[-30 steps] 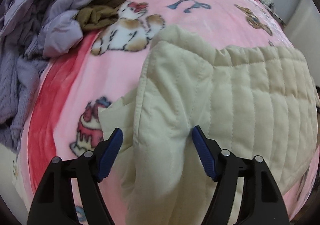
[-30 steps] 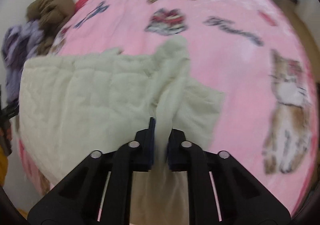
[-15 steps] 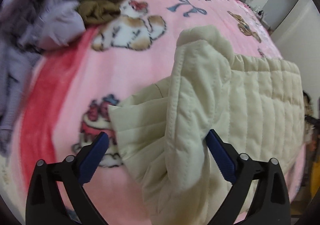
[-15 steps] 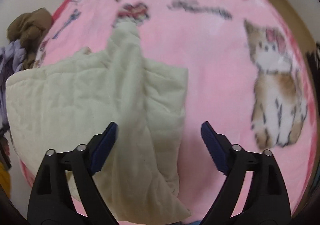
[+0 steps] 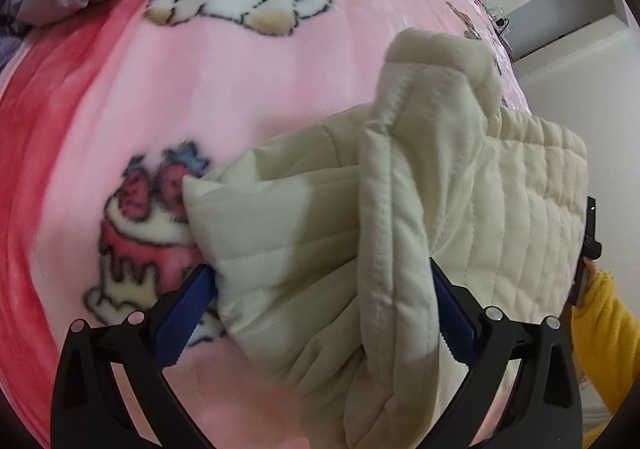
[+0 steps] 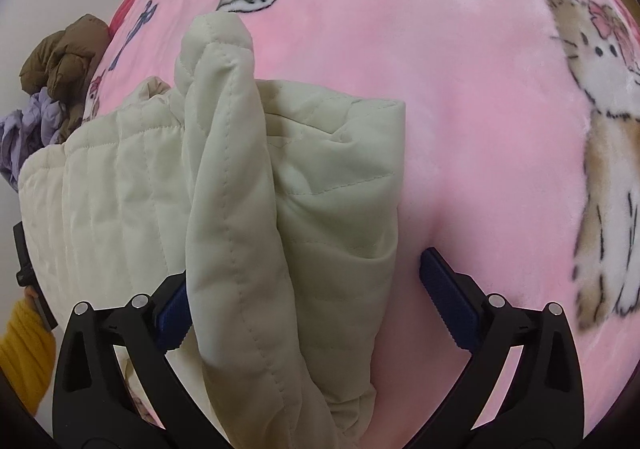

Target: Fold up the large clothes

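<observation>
**Both jaws wide over the cream quilted jacket**

My left gripper [image 5: 320, 305] has its jaws spread wide apart, and the blue pads [image 5: 182, 319] press on nothing. The cream quilted jacket [image 5: 400, 229] lies on the pink blanket [image 5: 240, 89] of the bed and fills the lower right of the left wrist view. One folded sleeve [image 5: 396, 249] runs up the middle of that view, from between my jaws to a rounded cuff near the upper right. The jacket's fabric sits between the two pads; whether it touches them I cannot tell.

My right gripper [image 6: 304, 301] has just been opening, and its jaws now stand wide too. In the right wrist view the jacket takes the left and centre, with the other sleeve [image 6: 228, 189] lying up the middle. The left pad is partly hidden behind that sleeve; the right pad [image 6: 444, 297] stands clear of the cloth over bare pink blanket. The sleeve lies loose between the jaws, not clamped.

The blanket carries printed cats, cakes and script. A brown garment [image 6: 64, 57] and a lilac one [image 6: 28, 137] are heaped at the left edge of the right wrist view, well apart from the jacket. A yellow sleeve [image 5: 600, 345] shows at the lower right edge of the left wrist view.
</observation>
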The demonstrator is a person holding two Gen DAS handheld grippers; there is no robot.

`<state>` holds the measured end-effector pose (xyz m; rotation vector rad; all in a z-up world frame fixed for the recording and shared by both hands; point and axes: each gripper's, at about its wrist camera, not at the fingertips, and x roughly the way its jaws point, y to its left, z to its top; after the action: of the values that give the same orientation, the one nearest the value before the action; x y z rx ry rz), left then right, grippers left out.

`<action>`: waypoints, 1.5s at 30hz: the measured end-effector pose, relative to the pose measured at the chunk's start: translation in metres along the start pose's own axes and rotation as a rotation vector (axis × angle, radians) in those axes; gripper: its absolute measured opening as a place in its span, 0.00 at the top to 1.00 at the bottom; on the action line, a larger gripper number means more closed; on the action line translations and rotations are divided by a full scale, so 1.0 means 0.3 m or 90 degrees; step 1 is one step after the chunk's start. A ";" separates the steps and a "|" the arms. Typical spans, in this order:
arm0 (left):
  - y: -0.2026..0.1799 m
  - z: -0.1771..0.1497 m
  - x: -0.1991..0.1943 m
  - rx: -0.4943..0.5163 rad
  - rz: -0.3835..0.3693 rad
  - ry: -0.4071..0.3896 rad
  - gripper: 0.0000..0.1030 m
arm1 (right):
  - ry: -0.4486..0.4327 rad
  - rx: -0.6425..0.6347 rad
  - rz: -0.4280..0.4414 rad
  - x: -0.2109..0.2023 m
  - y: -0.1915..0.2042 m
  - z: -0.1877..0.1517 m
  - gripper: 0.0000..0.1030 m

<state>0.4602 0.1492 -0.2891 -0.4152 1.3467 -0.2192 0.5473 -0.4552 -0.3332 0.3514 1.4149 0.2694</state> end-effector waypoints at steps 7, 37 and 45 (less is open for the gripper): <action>0.038 0.010 0.029 0.000 -0.036 0.019 0.04 | 0.001 -0.048 -0.042 -0.022 0.033 0.012 0.08; -0.051 0.115 0.261 -0.044 -0.163 0.090 0.04 | 0.108 -0.044 0.020 0.112 0.083 0.062 0.07; -0.172 0.091 0.232 -0.082 -0.027 0.091 0.42 | 0.048 -0.055 -0.072 0.058 0.246 0.005 0.66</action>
<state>0.5062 0.0799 -0.3255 -0.5457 1.4989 -0.2010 0.5531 -0.3807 -0.3198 0.1905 1.4868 0.2527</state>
